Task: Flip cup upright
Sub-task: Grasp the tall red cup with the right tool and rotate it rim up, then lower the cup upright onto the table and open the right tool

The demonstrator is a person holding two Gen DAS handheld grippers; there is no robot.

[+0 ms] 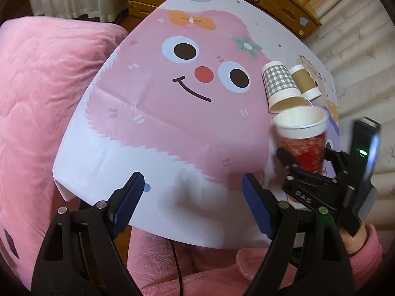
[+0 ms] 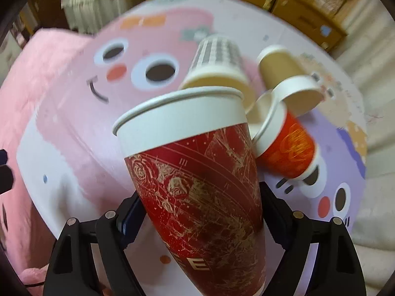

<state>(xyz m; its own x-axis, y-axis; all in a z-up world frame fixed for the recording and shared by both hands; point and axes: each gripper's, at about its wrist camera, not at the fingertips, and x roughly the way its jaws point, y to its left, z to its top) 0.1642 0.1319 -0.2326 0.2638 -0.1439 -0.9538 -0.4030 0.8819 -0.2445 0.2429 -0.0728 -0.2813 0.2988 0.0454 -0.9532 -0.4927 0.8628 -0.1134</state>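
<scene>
Clamped between the right gripper's (image 2: 201, 224) jaws, the red cup (image 2: 197, 187) stands mouth-up, leaning toward 11 o'clock, above the cartoon tablecloth (image 2: 74, 148). At 1 o'clock lie a checked cup (image 2: 217, 51), brown cup (image 2: 279, 69) and orange cup (image 2: 288, 148). Left gripper (image 1: 193, 203) hangs released, jaws wide.

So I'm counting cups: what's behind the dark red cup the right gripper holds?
Behind the dark red cup lie a checked cup, a brown cup and an orange-red cup, all tipped over. The red cup covers part of the table.
</scene>
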